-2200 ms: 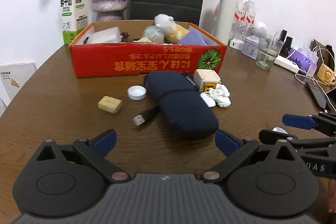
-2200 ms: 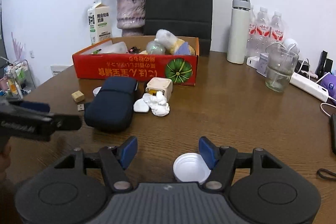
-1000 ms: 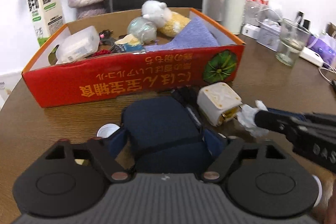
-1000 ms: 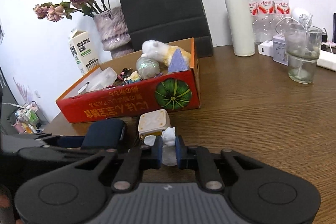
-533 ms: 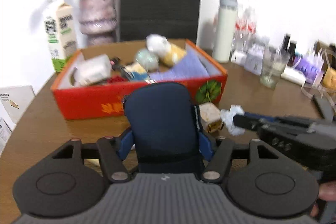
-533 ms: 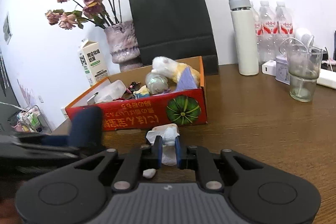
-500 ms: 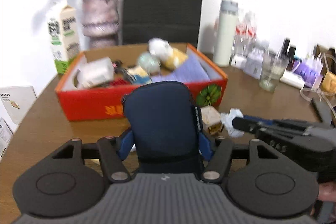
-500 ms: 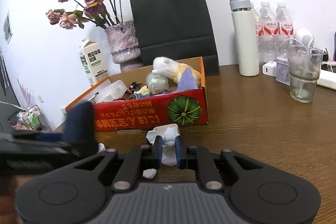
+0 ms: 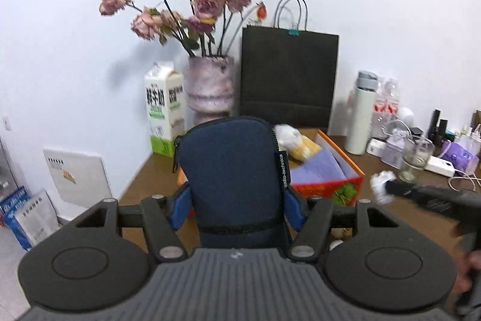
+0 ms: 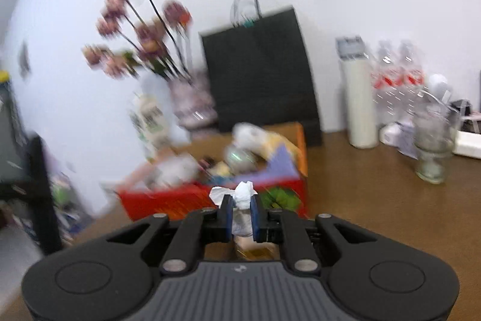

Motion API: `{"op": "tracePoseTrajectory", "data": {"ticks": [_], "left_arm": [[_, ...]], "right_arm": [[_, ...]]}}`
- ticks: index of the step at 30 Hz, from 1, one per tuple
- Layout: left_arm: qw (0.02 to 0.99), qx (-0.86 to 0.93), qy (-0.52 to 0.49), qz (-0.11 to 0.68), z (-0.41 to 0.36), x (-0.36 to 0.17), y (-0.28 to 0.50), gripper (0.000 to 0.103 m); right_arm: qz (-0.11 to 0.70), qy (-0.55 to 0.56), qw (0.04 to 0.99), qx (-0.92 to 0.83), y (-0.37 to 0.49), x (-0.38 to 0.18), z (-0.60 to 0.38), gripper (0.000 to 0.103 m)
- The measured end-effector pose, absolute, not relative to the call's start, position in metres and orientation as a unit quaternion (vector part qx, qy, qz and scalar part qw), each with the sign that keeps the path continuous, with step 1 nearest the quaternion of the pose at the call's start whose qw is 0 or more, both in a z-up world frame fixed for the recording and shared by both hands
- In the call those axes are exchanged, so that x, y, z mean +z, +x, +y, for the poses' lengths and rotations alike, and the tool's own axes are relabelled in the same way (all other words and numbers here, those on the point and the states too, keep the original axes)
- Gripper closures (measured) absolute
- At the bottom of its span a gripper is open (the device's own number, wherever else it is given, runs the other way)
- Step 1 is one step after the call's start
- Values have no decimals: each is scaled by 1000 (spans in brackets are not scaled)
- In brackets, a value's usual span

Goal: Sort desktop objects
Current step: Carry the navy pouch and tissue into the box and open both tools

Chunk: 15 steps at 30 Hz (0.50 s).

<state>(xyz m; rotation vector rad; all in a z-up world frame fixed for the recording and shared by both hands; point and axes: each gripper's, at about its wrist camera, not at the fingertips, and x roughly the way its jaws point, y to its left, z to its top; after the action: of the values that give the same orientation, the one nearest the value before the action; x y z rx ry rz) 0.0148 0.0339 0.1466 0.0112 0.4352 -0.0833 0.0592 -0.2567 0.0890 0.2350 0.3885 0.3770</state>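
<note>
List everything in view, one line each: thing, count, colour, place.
pouch: one, navy, held upright in the left gripper
crumpled tissue: one, white, pinched in the right gripper
box: one, red-orange, on the table, holding assorted items
vase of roses: one, mauve, behind the box
milk carton: one, white and green, left of the vase
paper bag: one, black, against the wall
flask: one, white, right of the bag
glass: one, clear, on the table's right side
left gripper: black, blue pads
right gripper: black, blue pads

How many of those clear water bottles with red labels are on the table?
2: the left bottle just right of the white flask, the right bottle beside it, both by the wall. The view is blurred; another may be hidden.
</note>
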Motion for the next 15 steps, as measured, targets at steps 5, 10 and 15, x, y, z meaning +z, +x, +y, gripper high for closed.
{"op": "tracePoseTrajectory", "data": {"ticks": [5,10,15], "left_arm": [[978,-53,24,198,39,186,61,40],[966,-63,72,242,33,199,149,40],[934,-52,101,338,23,158,225,40]], "right_arm": [[163,95,964,190,76,144,-251,92],[163,65,968,177,124,176,-236,92],[238,61,952,184,194,167,-207,92]]}}
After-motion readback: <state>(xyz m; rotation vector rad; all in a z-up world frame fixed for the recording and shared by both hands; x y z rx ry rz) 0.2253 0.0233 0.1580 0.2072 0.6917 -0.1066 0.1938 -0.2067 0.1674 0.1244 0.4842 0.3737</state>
